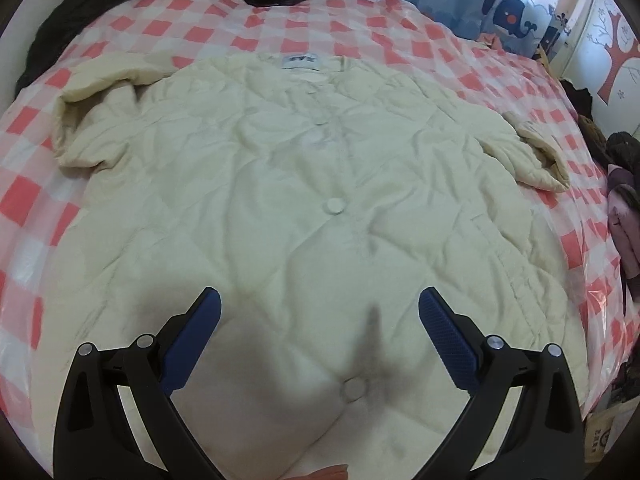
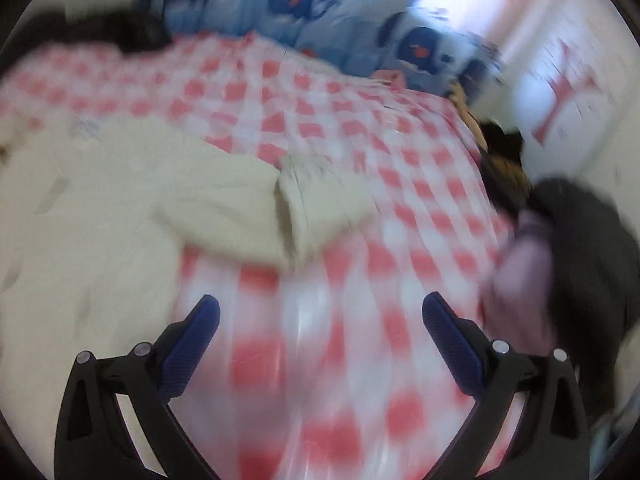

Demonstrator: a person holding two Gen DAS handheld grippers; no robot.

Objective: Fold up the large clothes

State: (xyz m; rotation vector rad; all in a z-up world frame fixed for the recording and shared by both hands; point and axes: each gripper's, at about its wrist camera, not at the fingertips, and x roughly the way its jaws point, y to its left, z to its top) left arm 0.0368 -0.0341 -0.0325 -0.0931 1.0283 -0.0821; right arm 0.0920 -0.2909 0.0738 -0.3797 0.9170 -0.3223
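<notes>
The cream quilted jacket (image 1: 320, 184) lies spread flat, front side up, across the middle of the left wrist frame on a pink-and-white checked cover (image 1: 240, 32), collar label toward the top, hem toward the bottom. No fold of the body shows, so the task looks to be near its start: the garment is laid out, and the sleeves and body are left to fold, by my reading.

At the left of that frame, 1 sleeve (image 1: 92, 120) is bunched and doubled back on itself near the shoulder; it would need straightening or tucking in. The left gripper (image 1: 320, 308) hangs over the lower front of the jacket with its jaws wide apart and nothing between them; 2 snap buttons sit along the placket between and above them. At the right, the other sleeve (image 1: 536, 156) angles outward, its cuff resting on the cover.

In the blurred right wrist view, that same sleeve (image 2: 304, 208) sits in the middle left, and the right gripper (image 2: 320, 316) is spread wide and empty over bare checked cover below it.

Open cover shows beyond the collar and beside the right sleeve. The edges are crowded: dark clothing (image 1: 80, 12) at upper left, and a pile of dark and mauve garments (image 2: 560, 248) along the right edge, near the sleeve's outward side.
</notes>
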